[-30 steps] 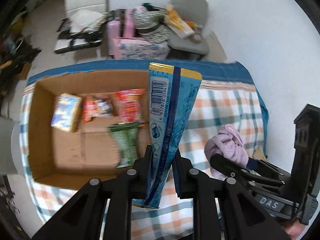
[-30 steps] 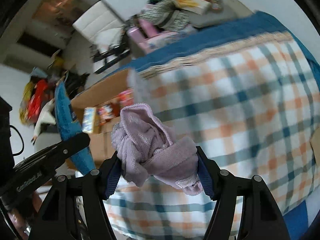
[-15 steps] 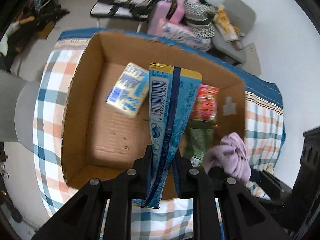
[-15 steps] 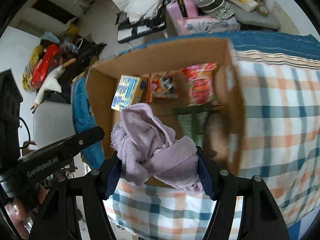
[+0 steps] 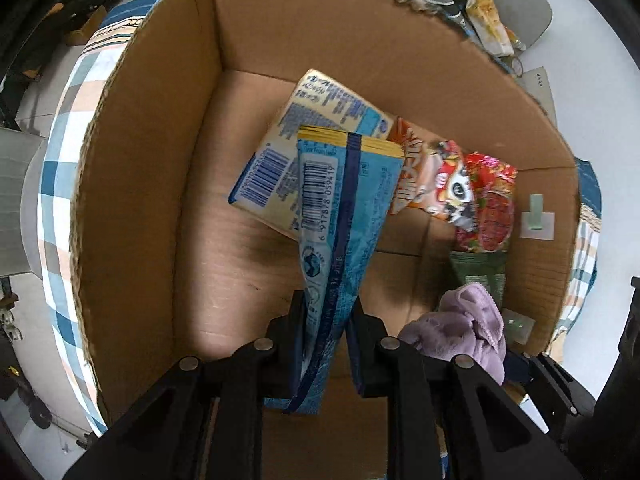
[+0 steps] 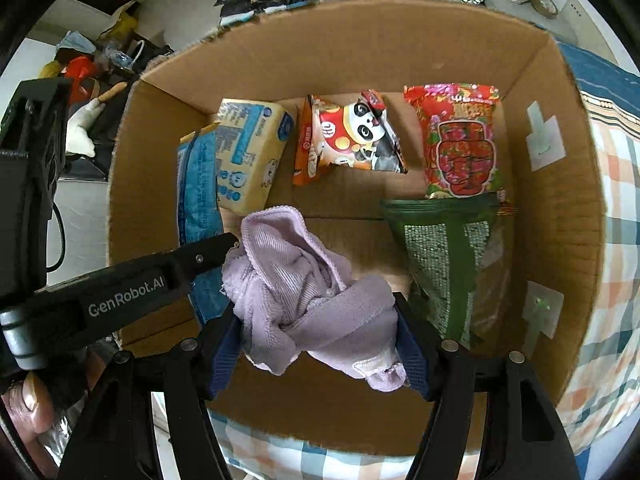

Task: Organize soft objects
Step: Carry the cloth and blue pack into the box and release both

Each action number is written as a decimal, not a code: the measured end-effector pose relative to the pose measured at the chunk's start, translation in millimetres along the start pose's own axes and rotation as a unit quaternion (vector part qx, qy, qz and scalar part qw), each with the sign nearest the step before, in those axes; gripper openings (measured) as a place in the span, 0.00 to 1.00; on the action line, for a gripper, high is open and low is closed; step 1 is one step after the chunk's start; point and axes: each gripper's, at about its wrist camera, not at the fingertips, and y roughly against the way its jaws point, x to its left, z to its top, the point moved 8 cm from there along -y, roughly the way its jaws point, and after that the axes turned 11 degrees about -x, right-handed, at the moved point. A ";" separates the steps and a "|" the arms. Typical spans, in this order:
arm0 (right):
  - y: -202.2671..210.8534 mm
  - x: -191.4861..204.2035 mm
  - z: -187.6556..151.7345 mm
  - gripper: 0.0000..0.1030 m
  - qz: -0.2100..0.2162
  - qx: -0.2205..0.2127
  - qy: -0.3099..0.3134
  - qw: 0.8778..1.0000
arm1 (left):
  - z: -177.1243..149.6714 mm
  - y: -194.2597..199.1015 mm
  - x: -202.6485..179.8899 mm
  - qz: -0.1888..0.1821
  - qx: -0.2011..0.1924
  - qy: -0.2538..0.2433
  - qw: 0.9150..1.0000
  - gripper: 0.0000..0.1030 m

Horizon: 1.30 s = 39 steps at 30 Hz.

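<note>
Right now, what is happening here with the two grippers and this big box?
A person is sorting soft things into an open brown cardboard box. The left hand-held gripper clamps a tall blue foil packet, and the right hand-held gripper clamps a crumpled lilac cloth. Both hang above the box floor, where a yellow tissue pack, a panda snack bag, a red bag and a green bag lie.

Lilac cloth [image 6: 308, 296], blue packet [image 5: 340, 220] (yellow-edged), brown box [image 6: 560, 240]
</note>
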 end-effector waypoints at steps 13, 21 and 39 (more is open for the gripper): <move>-24.1 -10.9 -2.7 0.83 -0.027 0.010 0.007 1.000 | 2.4 13.4 1.8 0.059 -0.039 -0.037 0.997 0.31; -5.5 -18.3 3.3 0.96 -0.042 -0.004 0.015 0.999 | 1.2 28.0 3.4 0.082 -0.078 -0.049 0.992 0.73; 43.6 -56.7 9.0 1.00 -0.123 -0.067 0.032 0.990 | -11.2 69.5 1.5 0.103 -0.152 -0.058 0.981 0.95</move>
